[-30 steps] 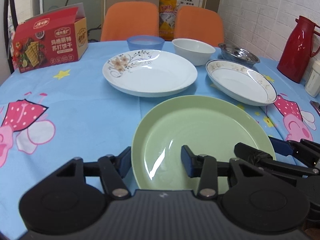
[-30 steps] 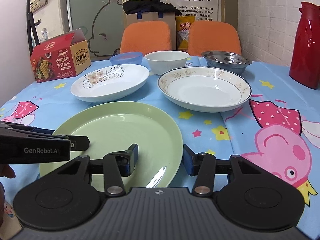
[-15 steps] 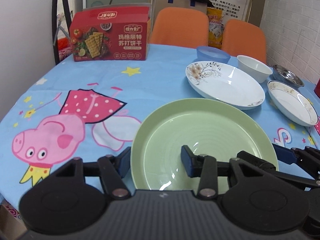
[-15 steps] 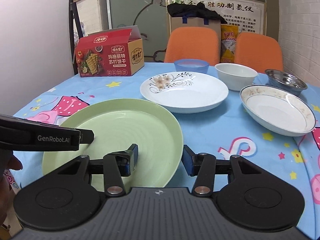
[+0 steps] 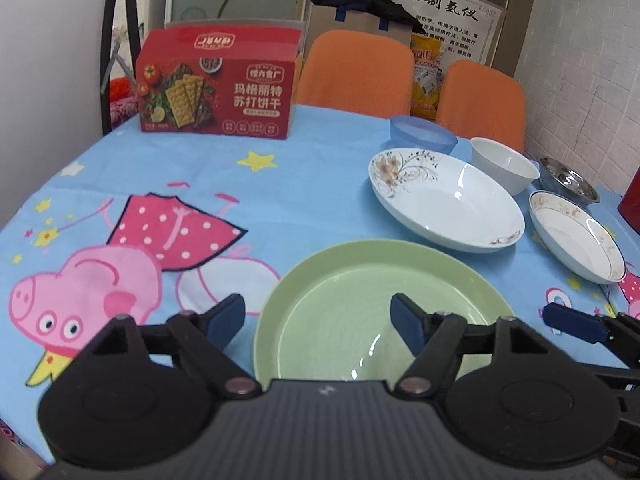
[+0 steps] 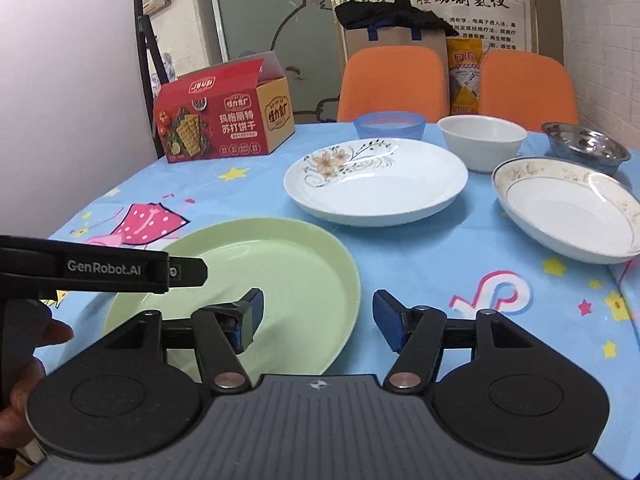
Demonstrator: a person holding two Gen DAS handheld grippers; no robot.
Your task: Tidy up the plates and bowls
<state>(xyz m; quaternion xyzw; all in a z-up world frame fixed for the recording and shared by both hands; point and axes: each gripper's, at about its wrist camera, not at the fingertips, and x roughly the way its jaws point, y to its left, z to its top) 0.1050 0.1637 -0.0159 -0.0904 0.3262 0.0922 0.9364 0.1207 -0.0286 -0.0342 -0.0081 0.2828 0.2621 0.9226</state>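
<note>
"GenRobot.AI" can be read in white on the black body of the left gripper [image 6: 188, 272], which is seen from the side at 9 o'clock in the right wrist view, with part of a hand [image 6: 36, 344] behind it. A red cracker box [image 5: 218, 92] is stood at 11 o'clock on the surface [image 5: 304, 184]; crackers are pictured on it beside white Chinese lettering that is not read here. More Chinese characters are printed on a poster [image 6: 434, 4] on the back wall, behind two orange chairs [image 5: 356, 72] and a brown bag [image 6: 396, 40] topped with black cloth.

A green plate [image 5: 380, 308] is laid flat and empty at 6 o'clock on the cartoon-printed blue cloth. Its left rim is straddled by the left gripper [image 5: 320, 320], whose jaws are being opened; the fingers [image 5: 408, 320] are held clear of the plate. Its right rim is straddled by the right gripper [image 6: 318, 316], whose jaws are also being opened wide, with no pad pressed on the rim.

Towards 1 o'clock a white plate with a flower pattern [image 6: 376, 180] is set, empty. Beyond it a blue bowl [image 6: 390, 126], a white bowl [image 6: 482, 140] and a steel bowl [image 6: 586, 146] are lined up from 12 to 2 o'clock; what the blue bowl holds cannot be told. A gold-rimmed white dish [image 6: 568, 208] is placed at 3 o'clock, empty.
</note>
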